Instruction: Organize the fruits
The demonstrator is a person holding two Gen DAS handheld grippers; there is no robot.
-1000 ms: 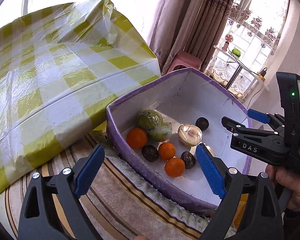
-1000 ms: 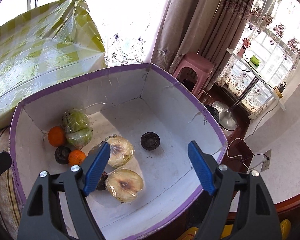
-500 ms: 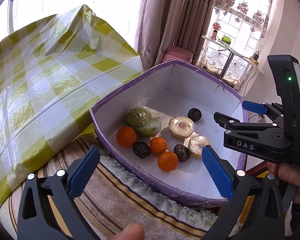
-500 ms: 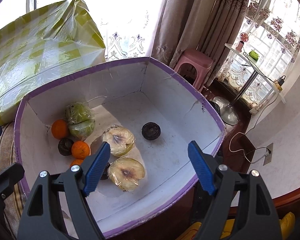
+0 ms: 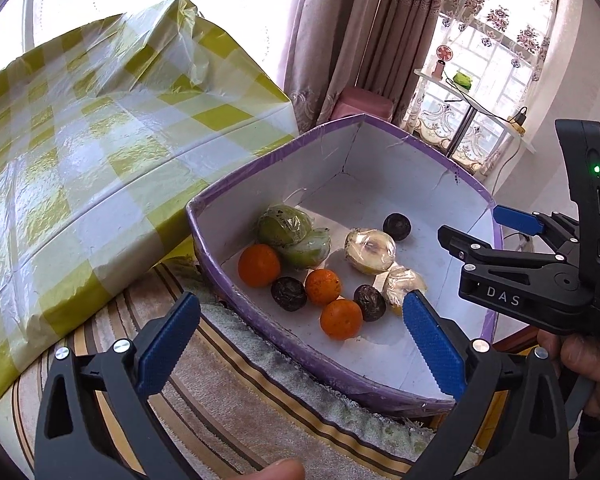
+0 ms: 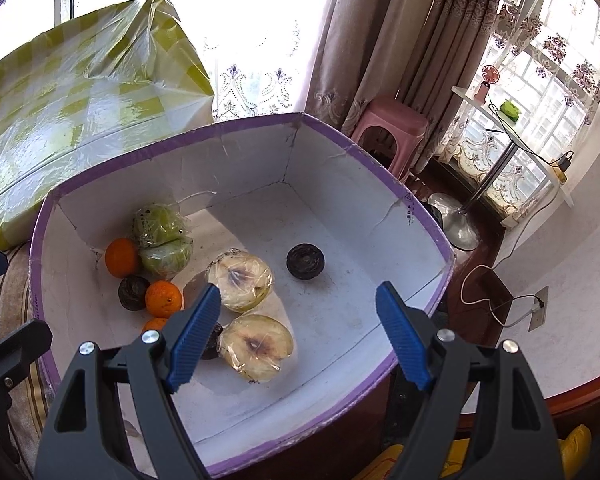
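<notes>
Left gripper (image 5: 300, 336): fingers spread wide, just opened further, nothing between them.
Right gripper (image 6: 300, 336): fingers spread, empty, above the purple-rimmed box (image 6: 364, 152).
Fruits, all inside the box: oranges (image 5: 259, 265), dark fruits (image 6: 306, 261), wrapped halves (image 6: 256, 347).
Advice: descend vertically on one fruit; avoid snagging wrap.

pink stool (image 6: 388, 128) by curtain (image 6: 380, 40), checked cloth (image 5: 80, 152).
</notes>
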